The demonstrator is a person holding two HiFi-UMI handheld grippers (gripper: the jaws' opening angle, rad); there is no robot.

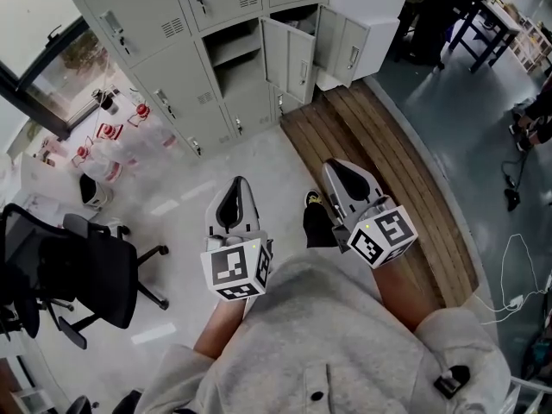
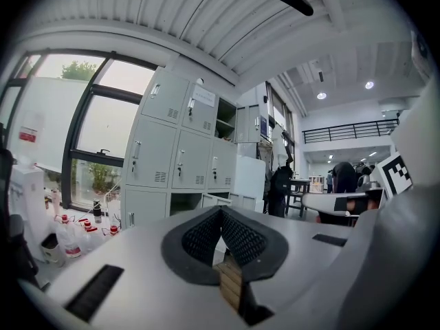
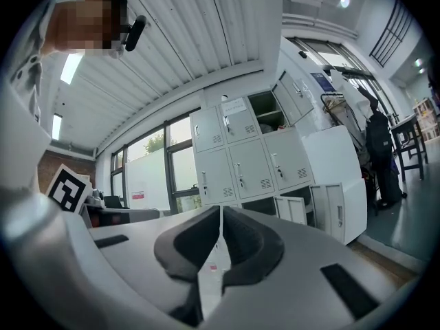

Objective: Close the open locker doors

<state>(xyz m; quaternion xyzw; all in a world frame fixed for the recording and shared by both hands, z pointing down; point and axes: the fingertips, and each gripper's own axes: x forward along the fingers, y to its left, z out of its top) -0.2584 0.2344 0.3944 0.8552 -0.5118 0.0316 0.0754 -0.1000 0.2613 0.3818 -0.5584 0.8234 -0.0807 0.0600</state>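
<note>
A bank of grey lockers (image 1: 172, 33) stands ahead in the head view. Two low doors hang open: one (image 1: 289, 54) beside a bare compartment with a shelf (image 1: 237, 59), another (image 1: 343, 48) further right. In the right gripper view the open doors (image 3: 330, 212) show low on the right, and an upper compartment (image 3: 265, 119) is open too. My left gripper (image 1: 239, 182) and right gripper (image 1: 332, 166) are both shut on nothing, held near my body, well short of the lockers. In their own views the left gripper (image 2: 221, 213) and right gripper (image 3: 220, 215) point towards the lockers.
A black office chair (image 1: 78, 274) stands at the left. Several red-capped bottles (image 1: 112, 145) sit on the floor by the window (image 1: 52, 67). A wooden strip (image 1: 397, 171) runs along the floor on the right. My black shoe (image 1: 317, 222) shows between the grippers.
</note>
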